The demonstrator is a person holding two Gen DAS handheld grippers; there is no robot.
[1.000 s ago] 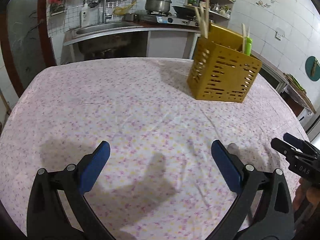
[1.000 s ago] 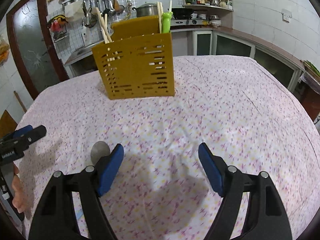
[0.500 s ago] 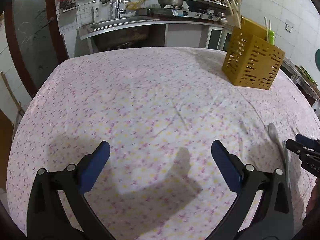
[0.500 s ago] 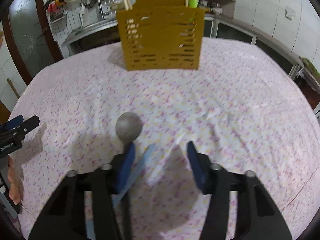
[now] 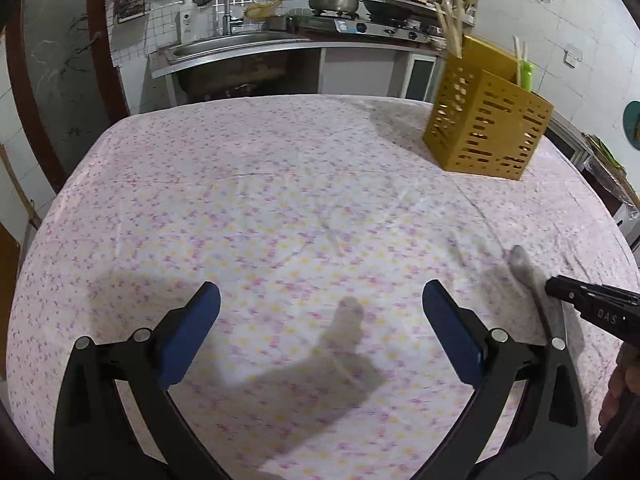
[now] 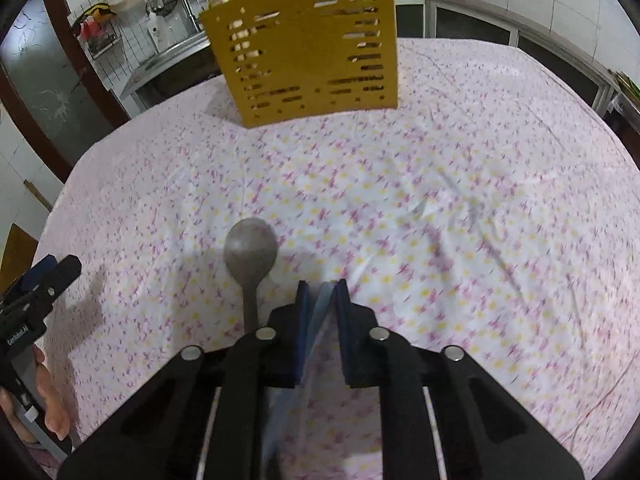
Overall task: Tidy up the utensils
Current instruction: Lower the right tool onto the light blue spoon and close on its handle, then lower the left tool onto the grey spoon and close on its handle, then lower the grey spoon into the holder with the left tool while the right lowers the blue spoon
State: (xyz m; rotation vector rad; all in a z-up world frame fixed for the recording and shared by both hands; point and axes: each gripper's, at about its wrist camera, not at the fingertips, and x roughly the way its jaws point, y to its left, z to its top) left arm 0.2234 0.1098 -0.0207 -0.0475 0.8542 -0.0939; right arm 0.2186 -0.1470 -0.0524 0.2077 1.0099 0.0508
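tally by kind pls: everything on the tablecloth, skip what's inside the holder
yellow utensil holder: 1
grey spoon: 1
pale blue flat utensil: 1
total: 3

A white cloth point(image 6: 460, 208) printed with small pink and yellow flowers is seen beneath a mustard-yellow slotted holder point(image 6: 308, 48), a dull grey spoon point(image 6: 251, 252) and black tongs point(image 6: 322, 292) with blue pads point(image 6: 342, 296).
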